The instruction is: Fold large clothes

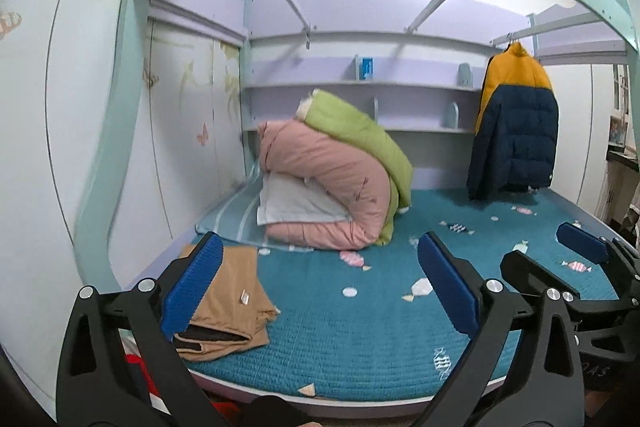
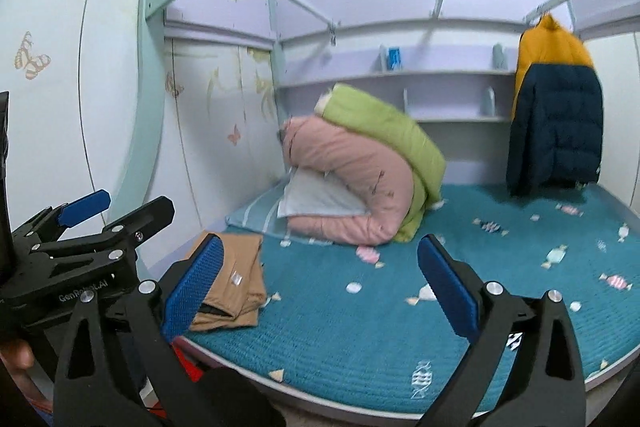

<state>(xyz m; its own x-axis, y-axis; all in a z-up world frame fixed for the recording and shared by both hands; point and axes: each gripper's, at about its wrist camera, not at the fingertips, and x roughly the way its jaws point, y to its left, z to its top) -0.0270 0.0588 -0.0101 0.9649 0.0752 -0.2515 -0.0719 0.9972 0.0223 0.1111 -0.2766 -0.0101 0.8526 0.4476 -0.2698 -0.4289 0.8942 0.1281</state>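
Note:
A folded tan garment [image 1: 228, 301] lies on the teal bed cover [image 1: 360, 339] at the front left corner; it also shows in the right wrist view [image 2: 234, 277]. My left gripper [image 1: 320, 283] is open and empty, held above the bed's front edge, its left finger over the tan garment. My right gripper [image 2: 320, 283] is open and empty, held beside the left one; it shows at the right in the left wrist view [image 1: 556, 251]. A yellow and navy puffer jacket [image 1: 514, 123] hangs on a rail at the back right, also in the right wrist view [image 2: 556, 107].
A pink quilt [image 1: 332, 183] with a green quilt [image 1: 360, 135] on it is piled at the back left of the bed. Purple shelves [image 1: 360, 87] run along the back wall. A mint green bed frame [image 1: 120, 115] arches overhead. Red cloth [image 1: 138, 371] lies below the bed's front edge.

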